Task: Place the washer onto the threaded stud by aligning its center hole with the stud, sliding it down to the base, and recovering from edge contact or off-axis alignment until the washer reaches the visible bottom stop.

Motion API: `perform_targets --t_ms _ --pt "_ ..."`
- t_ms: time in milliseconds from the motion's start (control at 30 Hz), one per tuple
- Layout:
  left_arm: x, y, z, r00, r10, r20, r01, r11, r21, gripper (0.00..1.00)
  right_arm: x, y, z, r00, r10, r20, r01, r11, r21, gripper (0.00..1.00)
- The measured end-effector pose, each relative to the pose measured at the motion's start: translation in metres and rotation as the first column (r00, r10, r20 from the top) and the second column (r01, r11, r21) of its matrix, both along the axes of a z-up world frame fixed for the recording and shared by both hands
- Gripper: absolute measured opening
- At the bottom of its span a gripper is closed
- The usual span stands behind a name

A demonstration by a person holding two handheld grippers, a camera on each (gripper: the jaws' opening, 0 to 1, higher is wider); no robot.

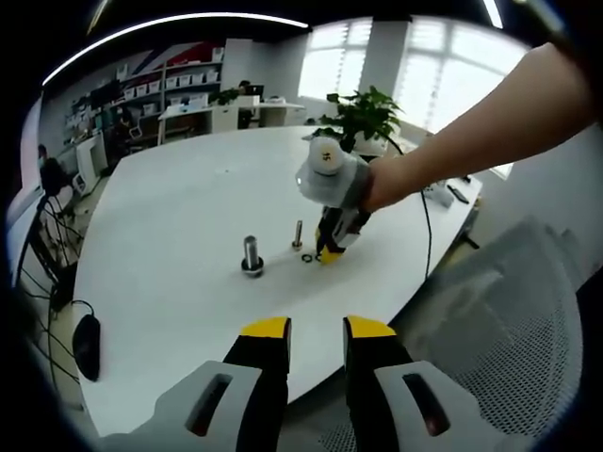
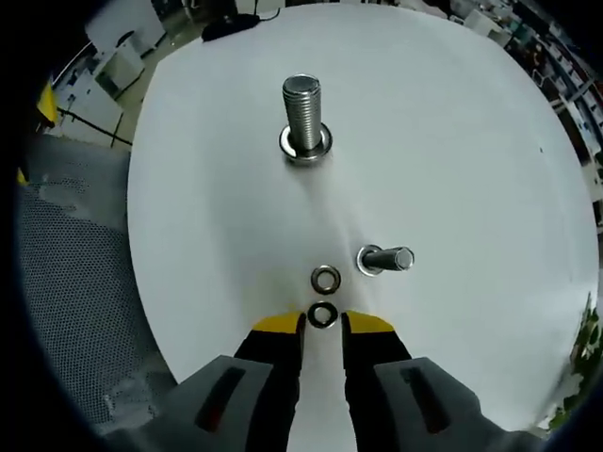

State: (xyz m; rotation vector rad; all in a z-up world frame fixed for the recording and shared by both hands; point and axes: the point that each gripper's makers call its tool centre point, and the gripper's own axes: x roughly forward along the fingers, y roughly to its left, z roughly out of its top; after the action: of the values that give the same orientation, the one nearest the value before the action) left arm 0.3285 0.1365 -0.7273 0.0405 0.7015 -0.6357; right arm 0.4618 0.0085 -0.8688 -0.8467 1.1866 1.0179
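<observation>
- We see two washers lying flat on the white bench (image 2: 452,122): the dark washer (image 2: 323,315) sits between the tips of the right tongs (image 2: 323,325), which stand apart around it; a lighter washer (image 2: 326,279) lies just beyond.
- The small stud (image 2: 384,260) stands near, to the right; the large stud (image 2: 302,115) stands farther off.
- We judge the washer thin, stiff, light and slippery; pinch its rim edges.
- The left tongs (image 1: 317,330) hang apart, holding nothing.
</observation>
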Motion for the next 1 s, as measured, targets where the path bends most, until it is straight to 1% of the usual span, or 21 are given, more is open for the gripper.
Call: perform_targets --t_ms 100,167,233,400,433,467,733,967,1000 --pt "0.0 0.0003 -0.0006 1.0 0.001 0.0 -0.001 1.0 0.002 0.2 0.0007 0.0007 0.0 1.0 -0.011 -0.002 0.011 1.0 -0.012 0.17" --pt "0.0001 0.0008 -0.0007 1.0 0.005 -0.001 -0.005 1.0 0.002 0.2 0.0018 0.0001 -0.0005 1.0 0.013 0.004 -0.012 1.0 -0.024 0.16" --pt "-0.0001 0.0009 -0.0012 1.0 0.004 -0.003 -0.004 1.0 0.005 0.2 0.0013 0.0004 0.0006 1.0 -0.012 -0.011 0.012 0.999 -0.031 0.16" --pt "-0.0004 0.0002 -0.001 1.0 0.001 -0.002 -0.001 1.0 0.008 0.19 0.0005 0.0006 0.0 1.0 -0.003 -0.018 0.002 0.999 -0.054 0.15" --pt "-0.0005 0.0001 -0.0011 1.0 0.0 -0.002 0.0 1.0 0.009 0.19 0.0021 0.0013 0.0004 1.0 -0.009 -0.005 0.009 0.998 -0.056 0.15" --pt "-0.0004 0.0001 -0.0011 1.0 0.0 -0.002 0.0 1.0 0.009 0.19 -0.0002 -0.0002 0.0005 1.0 -0.007 -0.016 0.006 0.998 -0.065 0.15" --pt "-0.0007 -0.0006 -0.0014 1.0 -0.004 -0.005 0.004 1.0 0.007 0.19 0.0006 0.0004 -0.0016 1.0 -0.009 0.01 0.01 0.996 -0.092 0.15" --pt "-0.0006 0.0001 -0.0016 1.0 -0.002 -0.003 0.002 1.0 0.008 0.19 0.0008 0.0007 -0.001 0.999 -0.033 0.02 0.034 0.996 -0.087 0.15" --pt "-0.0005 0.0003 -0.0014 1.0 -0.002 -0.002 0.002 1.0 0.007 0.19 -0.0022 -0.0003 -0.0006 0.999 -0.047 0.013 0.048 0.994 -0.096 0.14"
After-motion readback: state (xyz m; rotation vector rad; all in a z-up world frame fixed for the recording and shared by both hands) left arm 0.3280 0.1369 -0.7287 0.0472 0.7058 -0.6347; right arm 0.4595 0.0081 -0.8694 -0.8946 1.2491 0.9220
